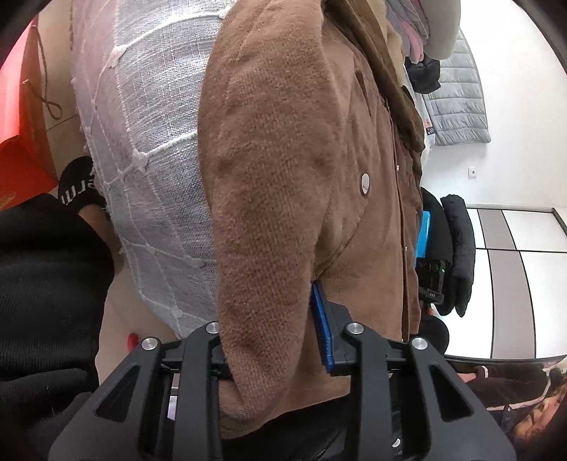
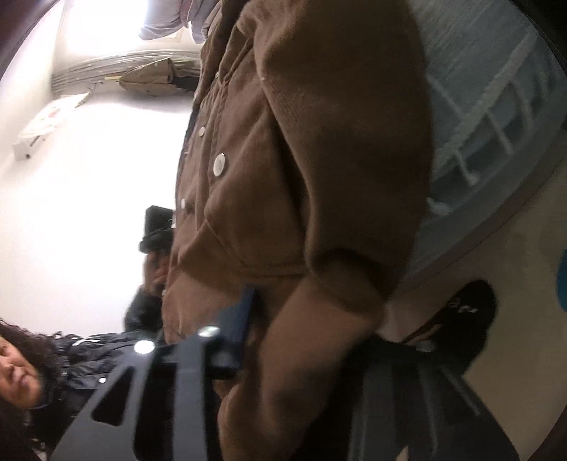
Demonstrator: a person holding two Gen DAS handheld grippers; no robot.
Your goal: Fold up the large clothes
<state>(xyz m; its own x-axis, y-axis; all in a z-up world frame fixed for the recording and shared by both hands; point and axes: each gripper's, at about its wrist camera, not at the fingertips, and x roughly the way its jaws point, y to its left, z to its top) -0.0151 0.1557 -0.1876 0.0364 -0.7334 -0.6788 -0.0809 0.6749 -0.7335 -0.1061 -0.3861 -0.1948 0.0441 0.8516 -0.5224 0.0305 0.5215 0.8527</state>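
Note:
A brown fleece jacket (image 1: pixel 283 159) with silver snap buttons lies on a pale bedspread (image 1: pixel 149 142) crossed by white cord lines. In the left wrist view one sleeve runs back between the fingers of my left gripper (image 1: pixel 273 337). The blue pad (image 1: pixel 322 326) presses its right side, and the sleeve hides the other finger. In the blurred right wrist view the jacket (image 2: pixel 319 142) fills the middle. My right gripper (image 2: pixel 312 347) is shut on the other sleeve near its cuff. The left finger (image 2: pixel 237 329) shows, the right one is hidden.
A red bag (image 1: pixel 24 142) and a foot in a black sock (image 1: pixel 78 184) are on the floor at the left. A pile of clothes (image 1: pixel 414 28) and a grey quilted item (image 1: pixel 457 106) lie beyond the jacket. A person in a black jacket (image 2: pixel 99 354) is behind the grippers.

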